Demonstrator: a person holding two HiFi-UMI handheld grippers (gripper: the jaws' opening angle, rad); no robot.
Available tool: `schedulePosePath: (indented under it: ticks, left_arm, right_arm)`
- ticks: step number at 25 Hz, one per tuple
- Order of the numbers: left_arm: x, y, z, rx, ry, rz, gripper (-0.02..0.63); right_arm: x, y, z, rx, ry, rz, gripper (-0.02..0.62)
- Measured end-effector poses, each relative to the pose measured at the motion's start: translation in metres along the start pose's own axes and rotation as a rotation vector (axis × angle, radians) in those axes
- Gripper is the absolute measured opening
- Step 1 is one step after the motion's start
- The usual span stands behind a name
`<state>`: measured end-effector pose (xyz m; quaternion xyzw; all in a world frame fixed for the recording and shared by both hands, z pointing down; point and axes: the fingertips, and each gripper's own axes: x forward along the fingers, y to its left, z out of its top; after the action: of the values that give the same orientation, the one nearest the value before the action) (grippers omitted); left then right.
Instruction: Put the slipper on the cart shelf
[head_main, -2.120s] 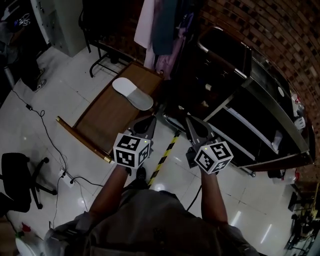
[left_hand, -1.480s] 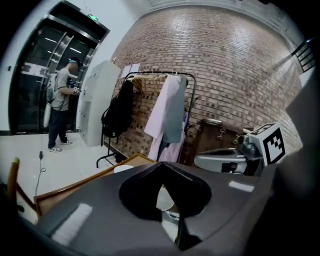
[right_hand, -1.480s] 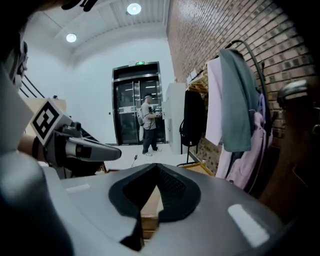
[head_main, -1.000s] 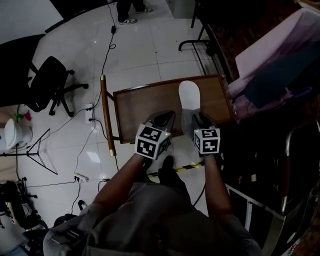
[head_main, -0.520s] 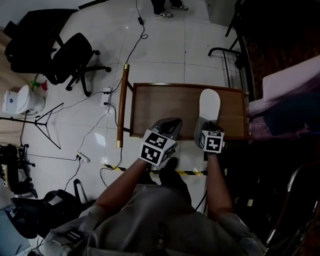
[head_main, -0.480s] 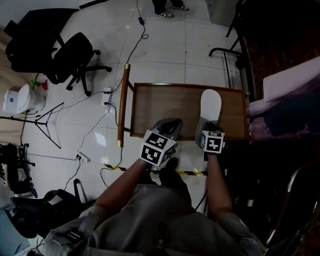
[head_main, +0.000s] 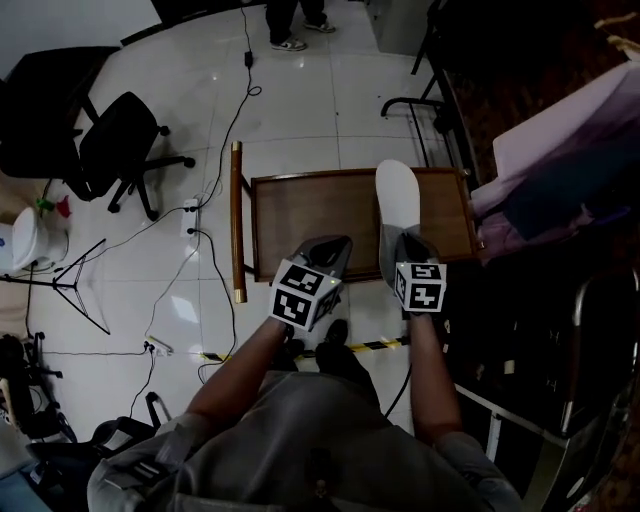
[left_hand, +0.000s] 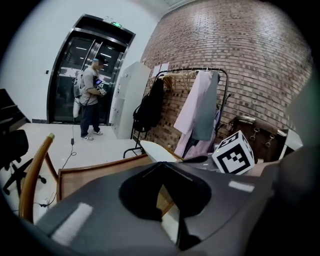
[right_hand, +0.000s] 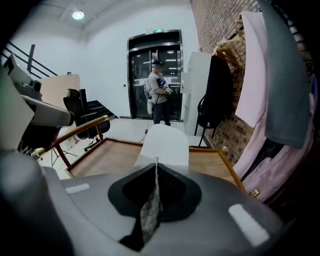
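The wooden cart shelf (head_main: 300, 212), rimmed like a tray, holds one thing: a single white slipper (head_main: 397, 192). It lies flat at the shelf's right end, running from the front rim to the far rim. The right gripper (right_hand: 156, 164) has just been closing. Its fingers now meet at the slipper's near end, and whether they pinch any of it cannot be seen. The left gripper (left_hand: 161, 169) hovers at the shelf's front rim, fingers slightly apart and empty. One person (right_hand: 159, 92) stands beyond the shelf.
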<state>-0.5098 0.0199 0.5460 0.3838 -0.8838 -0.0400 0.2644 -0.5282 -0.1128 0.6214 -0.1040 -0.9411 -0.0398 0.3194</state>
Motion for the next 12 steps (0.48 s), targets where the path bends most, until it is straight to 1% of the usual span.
schedulePosePath:
  ticks: [3,5,8,12]
  left_arm:
    - [-0.016,-0.012,0.013,0.035,-0.010,-0.079,0.008]
    - [-0.032,-0.018,0.018,0.061,-0.018,-0.139,0.008]
    - [-0.052,-0.029,0.015,0.092,-0.023,-0.217,0.008]
    - [-0.075,-0.054,0.010,0.133,-0.027,-0.315,0.008]
  right_arm:
    - [-0.046,0.014,0.028,-0.006,-0.074,-0.035,0.009]
    - [-0.080,0.028,0.040,-0.002,-0.117,-0.067,0.009]
    - [-0.126,0.045,0.045,0.016,-0.171,-0.121,0.009]
    - [-0.191,0.056,0.038,0.065,-0.235,-0.214,0.009]
